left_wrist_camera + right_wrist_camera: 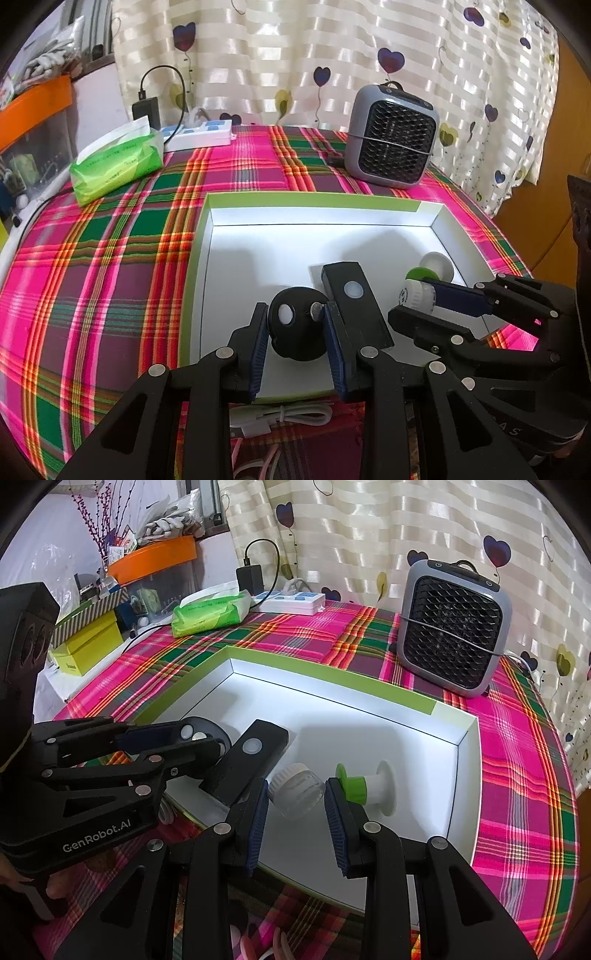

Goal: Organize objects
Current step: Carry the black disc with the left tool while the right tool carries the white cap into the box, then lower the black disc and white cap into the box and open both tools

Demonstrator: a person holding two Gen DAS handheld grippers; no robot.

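- The left gripper (pixel 295 345) reaches into the near left part of a shallow white tray (pixel 321 216) with a green rim; its jaws are clenched on a round black device (pixel 295 325), both blue pads pressing its sides.
- That round black device bears a white dot and a silver button on top, and sits over the tray floor near the front wall.
- Just right of it lies a long black bar (pixel 354 306) with a white round button, running from near to far on the tray floor and touching the left gripper's right finger.
- The right gripper (pixel 295 808) is in the tray's near right part, its jaws grasping a small clear jar (pixel 301 792) with a white ribbed cap, held tilted on its side between the blue pads.
- Just beyond the right gripper's right finger lies a white and green spool-like piece (pixel 369 784), on its side on the tray floor.
- The tray rests on a table under a pink, green and orange plaid cloth (pixel 110 266).
- At the far right of the table stands a grey fan heater (pixel 393 136) with a black grille; at the far left lie a green tissue pack (pixel 118 162) and a white power strip (pixel 201 134).
- A coiled white cable (pixel 280 417) lies on the cloth just in front of the tray.
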